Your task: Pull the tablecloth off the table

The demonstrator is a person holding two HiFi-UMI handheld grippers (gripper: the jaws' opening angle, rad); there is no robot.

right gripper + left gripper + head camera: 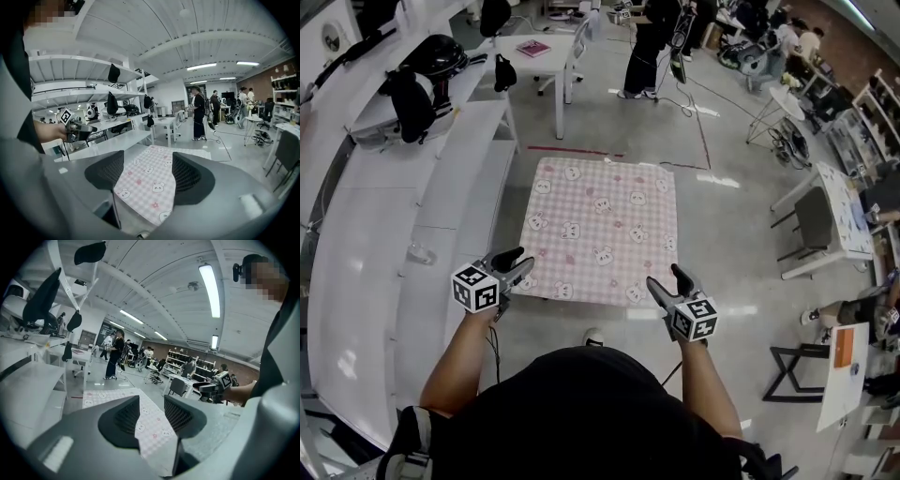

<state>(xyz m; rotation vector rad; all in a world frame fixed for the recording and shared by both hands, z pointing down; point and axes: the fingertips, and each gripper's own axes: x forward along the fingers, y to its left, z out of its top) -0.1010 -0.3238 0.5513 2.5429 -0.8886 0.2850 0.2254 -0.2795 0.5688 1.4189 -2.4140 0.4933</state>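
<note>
head view looks steeply down, while both gripper views face low across the same tablecloth (602, 230).

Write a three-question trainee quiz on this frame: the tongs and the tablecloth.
1. True or false: the left tongs are clamped on the tablecloth.
2. Which pattern does the tablecloth show? A) blue stripes B) pink checks with bunny faces C) plain white
3. Fill in: in the head view, the right tongs hover by the tablecloth's near-____ corner.

Key:
1. False. Both tongs stand open, with the tablecloth only seen beyond the gap.
2. B
3. right
</note>
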